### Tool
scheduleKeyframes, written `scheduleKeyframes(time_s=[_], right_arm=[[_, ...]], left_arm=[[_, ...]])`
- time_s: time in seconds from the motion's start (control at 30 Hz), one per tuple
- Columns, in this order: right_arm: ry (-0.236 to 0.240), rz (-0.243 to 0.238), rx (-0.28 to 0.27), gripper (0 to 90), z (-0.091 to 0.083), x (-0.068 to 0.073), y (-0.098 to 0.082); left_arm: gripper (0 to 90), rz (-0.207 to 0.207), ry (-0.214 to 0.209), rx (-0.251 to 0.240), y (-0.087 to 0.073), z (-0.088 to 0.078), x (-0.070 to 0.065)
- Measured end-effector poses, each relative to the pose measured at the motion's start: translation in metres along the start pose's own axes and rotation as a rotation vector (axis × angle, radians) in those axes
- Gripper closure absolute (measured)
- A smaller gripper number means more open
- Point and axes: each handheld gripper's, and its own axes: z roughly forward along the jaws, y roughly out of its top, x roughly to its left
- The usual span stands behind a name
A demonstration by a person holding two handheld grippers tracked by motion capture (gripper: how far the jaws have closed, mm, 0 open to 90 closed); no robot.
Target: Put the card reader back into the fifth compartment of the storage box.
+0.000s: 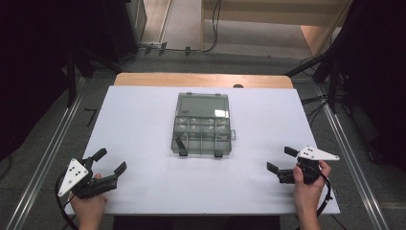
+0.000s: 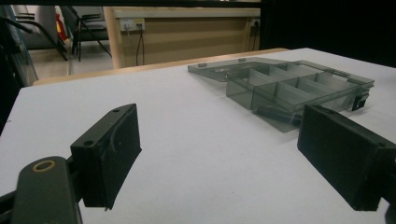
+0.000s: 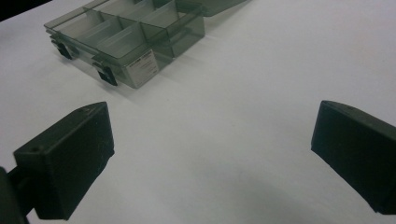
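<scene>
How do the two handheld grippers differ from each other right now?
The left gripper sits near the table's front left corner with its jaws pointing up and to the right, while the right gripper sits near the front right with its jaws pointing left. The left's grey plate tilts steeply; the right's lies nearly flat. Both are open, hold nothing, and stay well short of the open box.

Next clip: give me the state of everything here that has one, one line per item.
Organizer box: open, lid laid flat behind it, compartments look empty.
Latches: undone, at the box's near edge.
Left gripper: open, holding nothing, apart from the box.
Right gripper: open, holding nothing, apart from the box.
</scene>
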Motion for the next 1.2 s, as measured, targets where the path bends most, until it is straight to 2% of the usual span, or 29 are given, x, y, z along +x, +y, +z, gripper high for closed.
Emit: scheduleKeyframes(time_s=[0.4, 0.57, 0.67, 0.87, 1.03, 1.2], right_arm=[[-0.033, 0.03, -0.038, 0.0, -0.013, -0.01, -0.012], [-0.057, 0.034, -0.069, 0.0, -0.02, -0.014, -0.017], [-0.053, 0.043, -0.096, 0.0, -0.021, -0.016, -0.02], [-0.045, 0.033, -0.103, 0.0, -0.018, -0.015, -0.021], [-0.033, 0.053, -0.121, 0.0, -0.019, -0.017, -0.023], [-0.034, 0.038, -0.11, 0.0, -0.017, -0.016, -0.022]], left_arm=[[13.9, 0.001, 0.0, 0.0, 0.0, 0.0, 0.0], [13.9, 0.006, -0.001, 0.004, 0.0, 0.0, 0.0], [13.9, 0.006, -0.001, 0.003, 0.0, 0.0, 0.0], [13.9, 0.009, 0.001, 0.006, 0.0, 0.001, -0.001], [13.9, 0.011, 0.003, 0.007, 0.0, 0.001, -0.001], [13.9, 0.014, 0.004, 0.008, 0.0, 0.001, -0.001]])
